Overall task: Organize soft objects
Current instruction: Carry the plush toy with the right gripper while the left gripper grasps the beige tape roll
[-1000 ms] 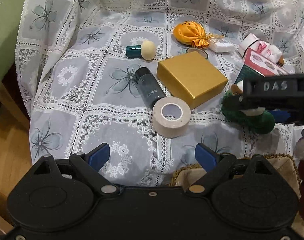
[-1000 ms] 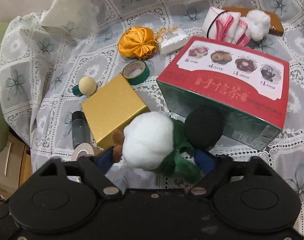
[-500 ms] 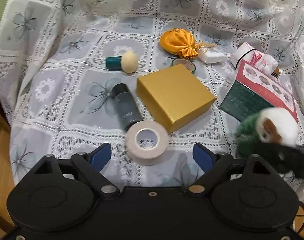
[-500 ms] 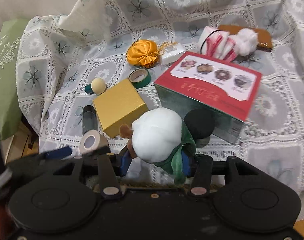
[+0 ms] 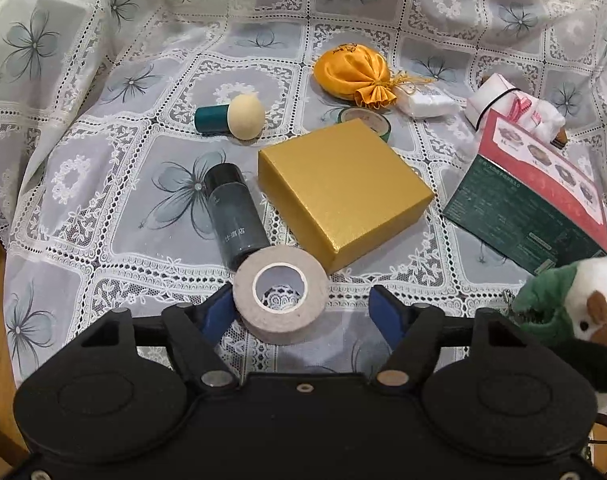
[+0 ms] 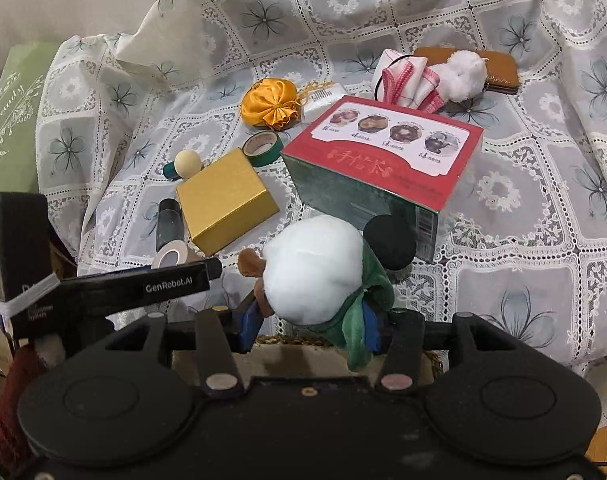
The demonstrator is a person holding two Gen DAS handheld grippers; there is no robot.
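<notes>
My right gripper point(image 6: 311, 324) is shut on a plush toy point(image 6: 313, 272) with a white head, green clothes and a black ear, held up above the lace cloth near its front edge. The same toy point(image 5: 575, 304) shows at the right of the left wrist view. The jaws of my left gripper point(image 5: 302, 312) are closing around a beige tape roll point(image 5: 279, 294); the left pad is at its side and the right pad is still apart from it. Farther back lie an orange satin pouch point(image 6: 269, 104), a white pompom point(image 6: 465, 74) and a folded striped cloth point(image 6: 407, 78).
A gold box point(image 5: 343, 190), a dark bottle point(image 5: 233, 216), a teal-handled sponge puff point(image 5: 231, 116), a green tape roll point(image 6: 263, 146) and a red and green tea box point(image 6: 383, 160) crowd the cloth. A woven basket rim point(image 6: 295, 339) lies under my right gripper. A green cushion point(image 6: 7, 120) sits left.
My right gripper closed on the plush toy and lifted it back from the tea box. My left gripper moved forward to the beige tape roll and its jaws narrowed.
</notes>
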